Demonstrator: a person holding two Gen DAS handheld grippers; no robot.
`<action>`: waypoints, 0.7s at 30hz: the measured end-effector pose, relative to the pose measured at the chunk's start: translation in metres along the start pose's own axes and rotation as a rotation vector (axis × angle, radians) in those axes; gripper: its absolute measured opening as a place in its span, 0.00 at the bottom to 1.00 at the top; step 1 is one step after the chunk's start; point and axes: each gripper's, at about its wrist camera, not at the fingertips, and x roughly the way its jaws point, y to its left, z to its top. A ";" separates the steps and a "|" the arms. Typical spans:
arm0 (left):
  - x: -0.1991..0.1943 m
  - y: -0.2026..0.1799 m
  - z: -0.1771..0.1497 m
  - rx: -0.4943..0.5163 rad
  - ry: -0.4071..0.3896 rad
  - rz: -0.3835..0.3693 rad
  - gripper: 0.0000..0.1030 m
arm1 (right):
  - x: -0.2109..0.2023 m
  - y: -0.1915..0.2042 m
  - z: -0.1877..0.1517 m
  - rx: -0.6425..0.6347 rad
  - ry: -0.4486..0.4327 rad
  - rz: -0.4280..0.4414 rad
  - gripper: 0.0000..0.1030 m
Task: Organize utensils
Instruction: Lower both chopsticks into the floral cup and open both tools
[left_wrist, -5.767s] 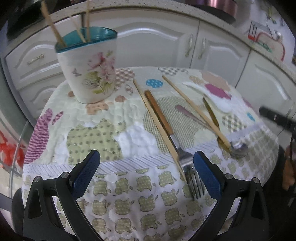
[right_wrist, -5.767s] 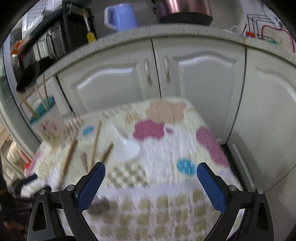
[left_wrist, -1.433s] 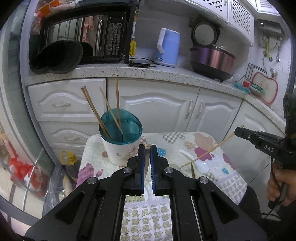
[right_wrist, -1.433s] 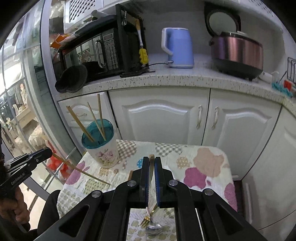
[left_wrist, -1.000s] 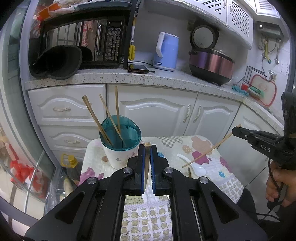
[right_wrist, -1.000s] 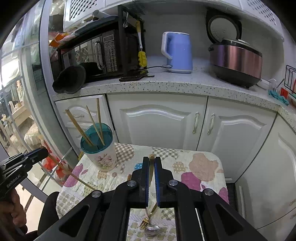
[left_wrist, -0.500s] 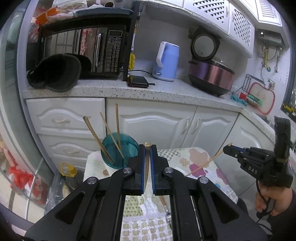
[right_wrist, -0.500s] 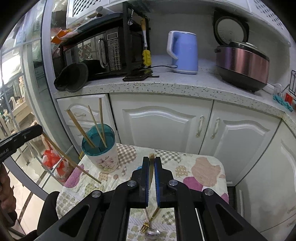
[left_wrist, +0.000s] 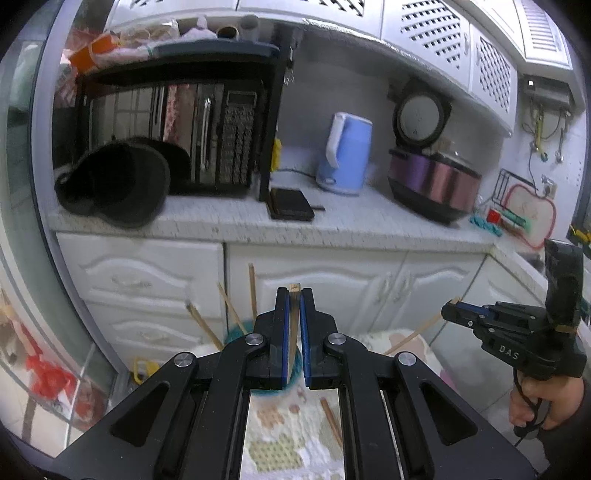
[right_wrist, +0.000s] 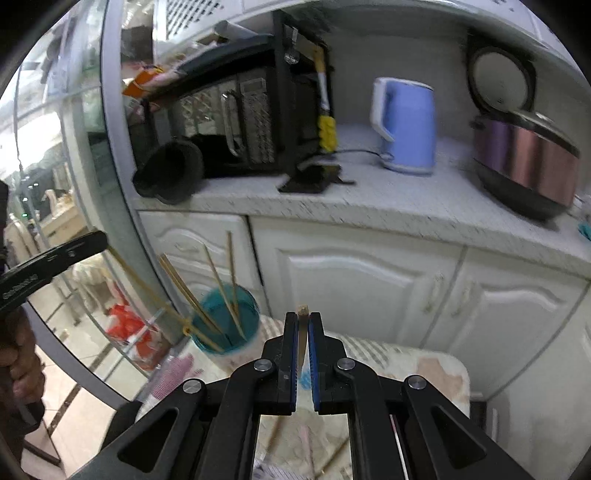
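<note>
My left gripper (left_wrist: 294, 295) is shut on a wooden chopstick (left_wrist: 294, 321), held high above the table. It also shows at the left of the right wrist view (right_wrist: 96, 239), its chopstick (right_wrist: 147, 284) slanting down to the teal-rimmed holder cup (right_wrist: 225, 321). My right gripper (right_wrist: 303, 319) is shut on another chopstick (right_wrist: 303, 332); it shows at the right of the left wrist view (left_wrist: 452, 308) with its chopstick (left_wrist: 417, 332) angled down-left. The cup holds several chopsticks (right_wrist: 218, 280). In the left wrist view the cup (left_wrist: 236, 332) is mostly hidden behind my fingers.
The quilted table (right_wrist: 424, 369) lies below, with more utensils (left_wrist: 330, 421) on it. White cabinets (left_wrist: 369, 288) and a counter with a microwave (left_wrist: 207, 136), blue kettle (left_wrist: 347, 155) and rice cooker (left_wrist: 432, 181) stand behind. A glass door (right_wrist: 74, 258) is at the left.
Both grippers have risen and tilted upward, each still shut on its chopstick. The table and cup have dropped low in both views. The left gripper's chopstick now reaches the cup's rim.
</note>
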 end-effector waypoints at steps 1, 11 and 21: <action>0.002 0.003 0.007 0.000 -0.005 0.005 0.04 | 0.001 0.002 0.007 0.001 -0.004 0.021 0.05; 0.036 0.039 0.019 -0.031 0.016 0.067 0.04 | 0.028 0.048 0.069 -0.061 -0.058 0.143 0.05; 0.101 0.061 -0.017 -0.067 0.168 0.029 0.04 | 0.137 0.063 0.059 -0.071 0.225 0.153 0.05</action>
